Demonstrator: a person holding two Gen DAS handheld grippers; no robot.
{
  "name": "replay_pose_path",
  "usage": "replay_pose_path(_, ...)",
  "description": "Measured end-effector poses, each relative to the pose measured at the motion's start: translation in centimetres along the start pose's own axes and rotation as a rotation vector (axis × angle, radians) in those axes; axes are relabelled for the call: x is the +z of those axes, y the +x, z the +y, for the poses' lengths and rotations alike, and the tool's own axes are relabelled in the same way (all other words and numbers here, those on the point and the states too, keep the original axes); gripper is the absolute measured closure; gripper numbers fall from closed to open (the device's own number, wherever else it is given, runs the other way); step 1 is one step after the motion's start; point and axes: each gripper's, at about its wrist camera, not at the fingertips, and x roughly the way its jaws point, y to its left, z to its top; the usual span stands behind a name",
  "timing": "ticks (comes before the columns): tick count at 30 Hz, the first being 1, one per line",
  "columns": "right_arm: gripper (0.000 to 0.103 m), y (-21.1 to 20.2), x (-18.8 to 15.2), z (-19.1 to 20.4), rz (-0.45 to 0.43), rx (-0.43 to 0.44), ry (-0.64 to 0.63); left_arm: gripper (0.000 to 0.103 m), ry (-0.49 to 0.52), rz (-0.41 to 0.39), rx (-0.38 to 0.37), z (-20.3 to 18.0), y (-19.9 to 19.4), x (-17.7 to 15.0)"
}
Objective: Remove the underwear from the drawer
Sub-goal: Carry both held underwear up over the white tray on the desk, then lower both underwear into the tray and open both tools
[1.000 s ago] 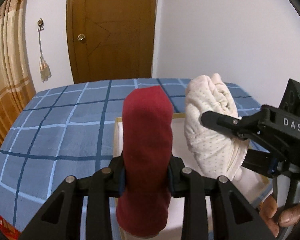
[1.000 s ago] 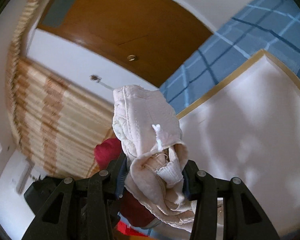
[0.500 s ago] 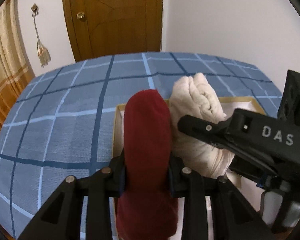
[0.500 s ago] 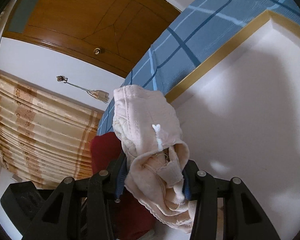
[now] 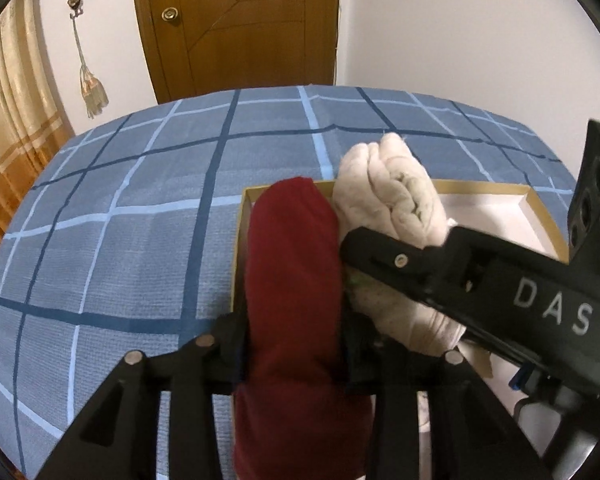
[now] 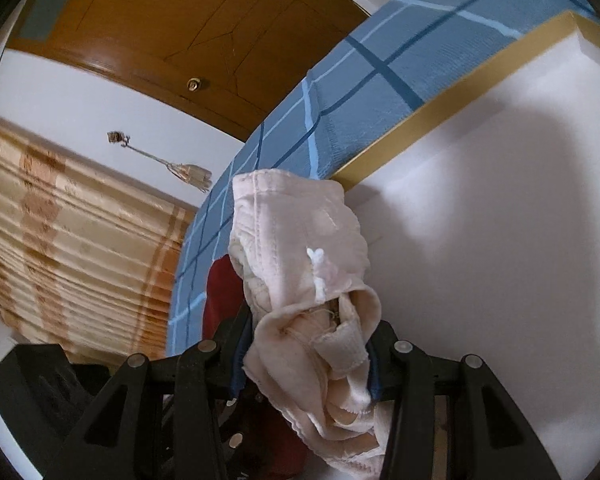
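So the whole thing sat on a bed (image 5: 112, 240) covered in a blue checked sheet, with a shallow white tray with a tan rim (image 5: 540, 216) lying on it as the drawer, right under and ahead of both claws. The left claw (image 5: 294, 340) had a rolled dark red underwear (image 5: 296, 280) standing up between its fingers, and its jaws were opening, though the pads looked like they were touching the cloth on both sides. Just to the right of it, the right claw (image 6: 306, 364) was clamped on a bunched cream underwear (image 6: 300, 248), which poked up past the fingertips and pressed against the red roll. Straight beyond the claws, past the far edge of the bed, was a brown wooden door (image 5: 236, 20) with a round brass knob (image 5: 169, 13), set in a plain white wall. Off to the left hung a gold striped curtain (image 5: 8, 120), with a tassel tieback (image 5: 90, 88) on a wall hook between curtain and door.
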Motion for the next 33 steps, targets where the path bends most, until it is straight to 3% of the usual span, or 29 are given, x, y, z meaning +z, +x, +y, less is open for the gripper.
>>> replay_pose_path(5,0.047,0.0,-0.1,0.3,-0.003,0.0,-0.029,0.057,0.025,0.007,0.015,-0.5,0.1,0.0)
replay_pose_path(10,0.032,-0.4,-0.1,0.2,-0.018,0.049,-0.004,0.05,-0.016,-0.002,-0.023,-0.1,-0.2,-0.2)
replay_pose_path(13,0.018,-1.4,-0.1,-0.2,-0.055,0.091,0.026,0.038,-0.046,0.005,-0.058,0.0,-0.6,-0.2)
replay_pose_path(16,0.017,-2.5,-0.1,-0.7,-0.104,0.118,0.061,0.024,-0.042,-0.018,-0.068,-0.4,-1.7,-0.1)
replay_pose_path(17,0.017,-2.7,0.0,-0.9,-0.108,0.125,0.071,0.011,-0.037,-0.044,-0.039,-0.5,-2.4,0.0)
replay_pose_path(19,0.017,-3.2,0.0,-1.3,-0.114,0.146,0.094,0.001,-0.033,-0.104,0.028,-0.6,-3.6,0.1)
replay_pose_path(25,0.017,-4.8,-0.3,-0.2,-0.144,0.174,0.058,0.001,-0.014,-0.166,0.075,-0.7,-6.2,0.1)
replay_pose_path(33,0.017,-9.4,-1.8,1.9,-0.25,0.148,-0.048,0.001,-0.01,-0.178,0.055,-1.0,-8.3,-2.4)
